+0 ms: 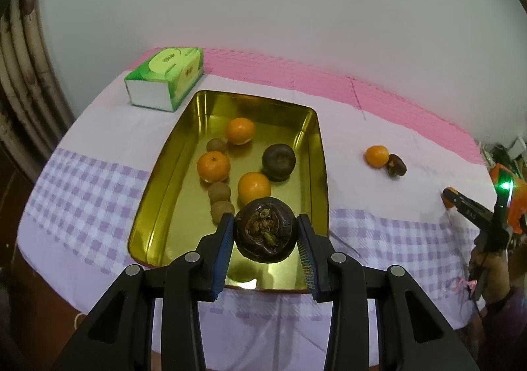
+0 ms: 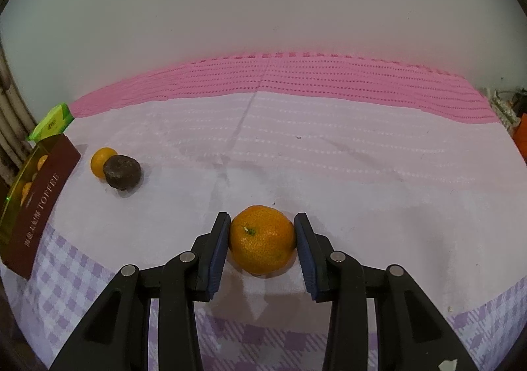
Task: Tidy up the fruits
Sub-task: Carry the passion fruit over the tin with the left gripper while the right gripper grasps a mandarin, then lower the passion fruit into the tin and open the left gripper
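My left gripper is shut on a dark purple mangosteen and holds it over the near end of the gold tin tray. The tray holds three oranges, three kiwis and another mangosteen. My right gripper is shut on an orange just above the tablecloth. A loose orange and a loose mangosteen touch each other on the cloth, right of the tray. They also show in the left wrist view, orange and mangosteen.
A green tissue box stands behind the tray's far left corner. The tray's red outer wall shows at the left of the right wrist view. The table is covered by a white, purple-checked and pink cloth; a wall is behind.
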